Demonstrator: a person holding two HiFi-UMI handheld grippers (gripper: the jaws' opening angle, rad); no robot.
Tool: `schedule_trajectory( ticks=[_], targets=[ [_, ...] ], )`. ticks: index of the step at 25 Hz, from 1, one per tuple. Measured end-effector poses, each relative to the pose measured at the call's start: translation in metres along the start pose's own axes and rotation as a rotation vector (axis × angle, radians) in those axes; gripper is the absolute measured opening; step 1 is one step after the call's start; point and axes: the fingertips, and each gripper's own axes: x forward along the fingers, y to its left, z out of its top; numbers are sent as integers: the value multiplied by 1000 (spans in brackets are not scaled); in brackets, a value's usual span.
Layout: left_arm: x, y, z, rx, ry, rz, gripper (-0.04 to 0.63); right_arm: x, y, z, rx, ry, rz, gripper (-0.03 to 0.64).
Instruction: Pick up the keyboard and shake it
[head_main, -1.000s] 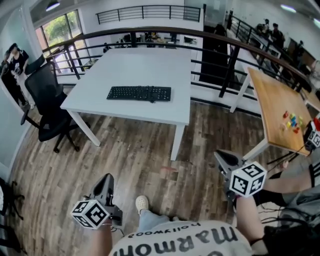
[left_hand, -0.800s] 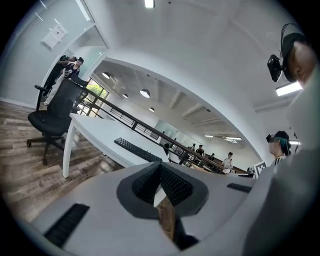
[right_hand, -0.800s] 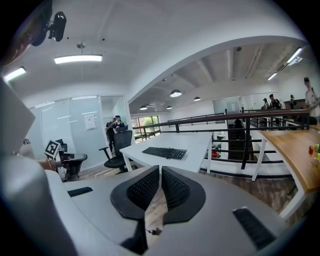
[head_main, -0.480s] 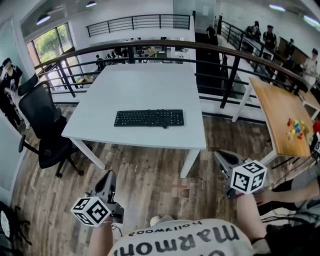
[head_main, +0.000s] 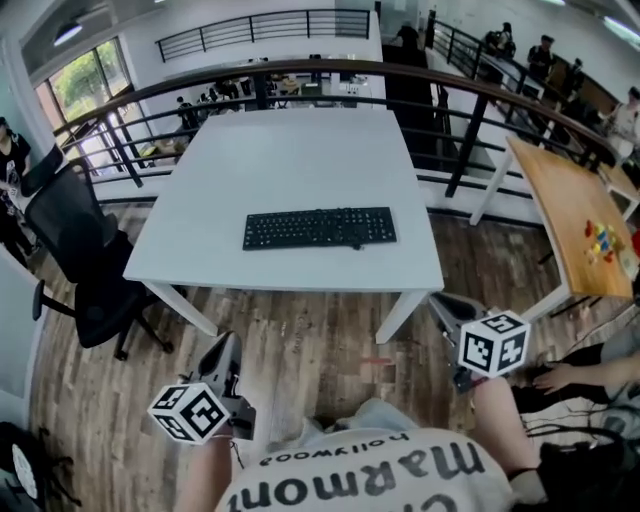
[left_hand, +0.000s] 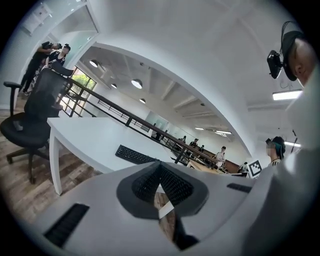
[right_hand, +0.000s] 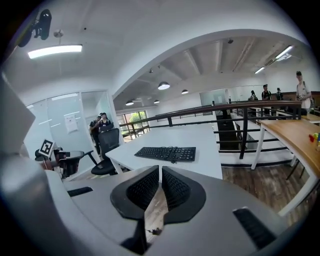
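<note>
Both grippers hover low over the plank floor (head_main: 300, 345), short of the white surface (head_main: 290, 150). The left gripper (head_main: 229, 345) has its jaws pressed together on nothing. The right gripper (head_main: 441, 302) is closed down to a sliver, with nothing between its jaws either.

The black keyboard (head_main: 320, 228) lies flat on the surface, ahead of both grippers and between their lines, its long side running along the near edge. A strip of floor and that near edge lie between the grippers and the keyboard. One table leg (head_main: 188, 308) stands ahead of the left gripper, another (head_main: 402, 314) just ahead of the right.

A black office chair (head_main: 72, 235) stands left of the left gripper, by the surface's corner. Right of the right gripper is a wooden table (head_main: 560, 200) with small coloured blocks (head_main: 603, 238), and nearer, another person's hand (head_main: 562, 376). Beyond the surface runs a dark railing (head_main: 300, 68).
</note>
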Motion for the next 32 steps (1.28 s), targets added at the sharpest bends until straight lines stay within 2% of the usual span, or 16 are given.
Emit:
schedule_trajectory(
  ticks=[5, 9, 14, 18, 25, 32],
  targets=[
    [20, 10, -5, -4, 53, -30, 2, 13, 0, 0, 18, 43, -34, 44],
    [35, 18, -4, -6, 82, -45, 2, 35, 8, 8, 39, 63, -23, 44],
    [66, 42, 7, 7, 92, -33, 2, 80, 18, 19, -8, 101, 1, 44],
    [98, 65, 11, 28, 156, -25, 2, 114, 12, 28, -20, 137, -10, 44],
    [172, 109, 50, 47, 161, -21, 2, 211, 10, 51, 25, 161, 42, 44],
    [231, 144, 60, 37, 204, -47, 2, 300, 23, 80, 17, 185, 111, 43]
  ],
)
